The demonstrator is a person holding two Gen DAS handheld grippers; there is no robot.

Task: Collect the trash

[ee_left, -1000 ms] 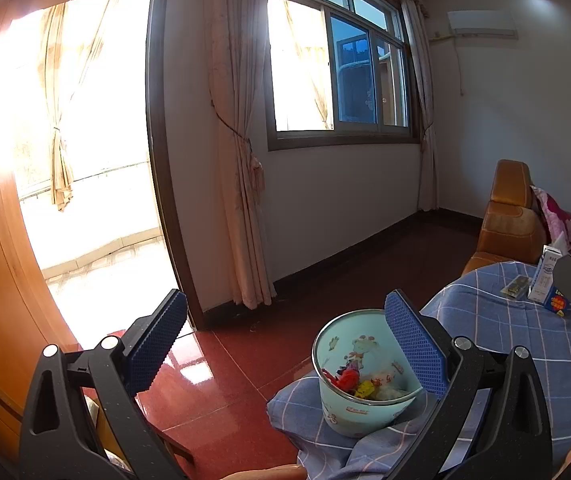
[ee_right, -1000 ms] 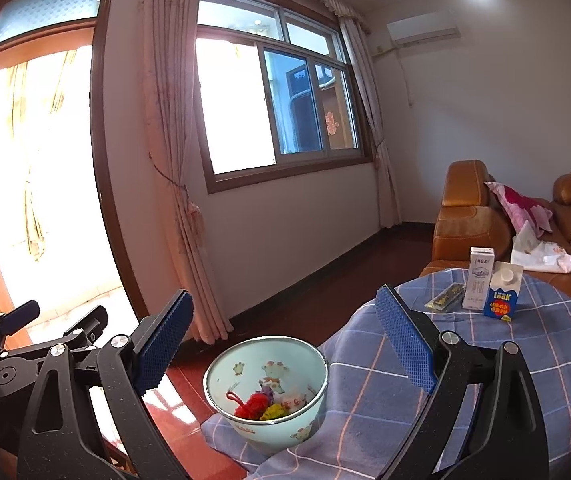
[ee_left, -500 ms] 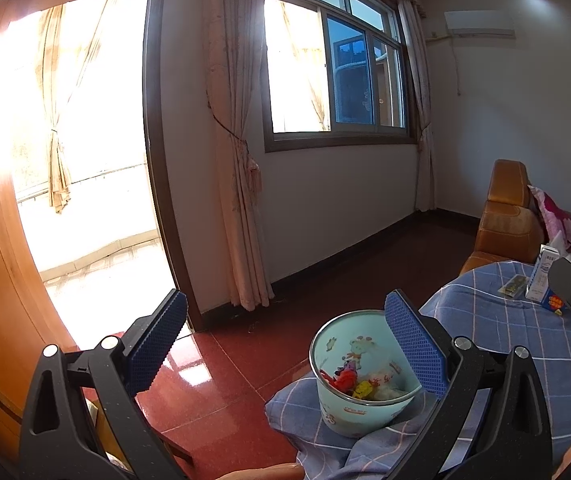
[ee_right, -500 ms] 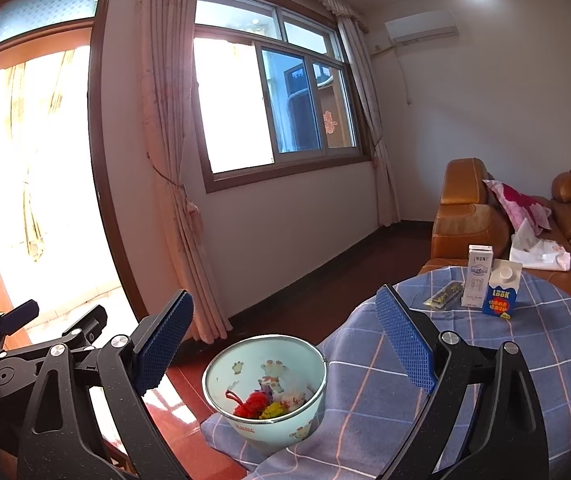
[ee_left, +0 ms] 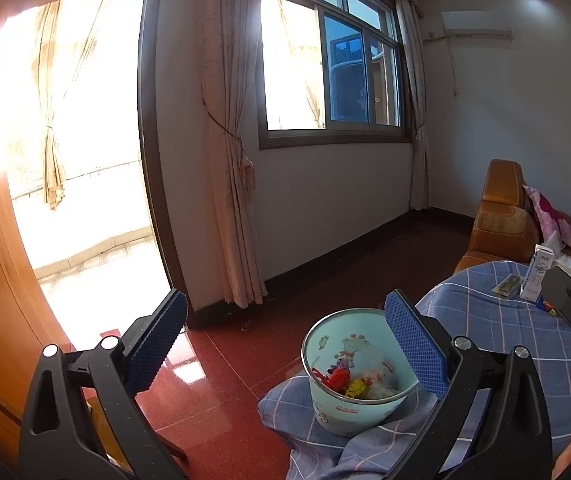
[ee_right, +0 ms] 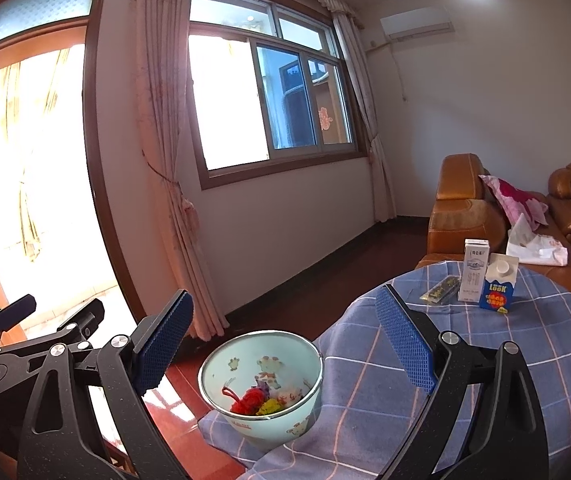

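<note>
Both grippers, left [ee_left: 285,354] & right [ee_right: 285,344], spread wide, held level above bin [ee_right: 261,388].

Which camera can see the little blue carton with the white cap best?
The right wrist view. There the blue carton stands whole and unblocked on the checked tablecloth, beside the tall white carton. In the left wrist view the right gripper's black body covers almost all of it; only a small blue corner peeks out.

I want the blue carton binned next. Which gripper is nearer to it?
Right, as far as I can judge. The right gripper faces the blue carton across the cloth; the left gripper is over by the bin, farther off. Both jaws open, empty.
</note>
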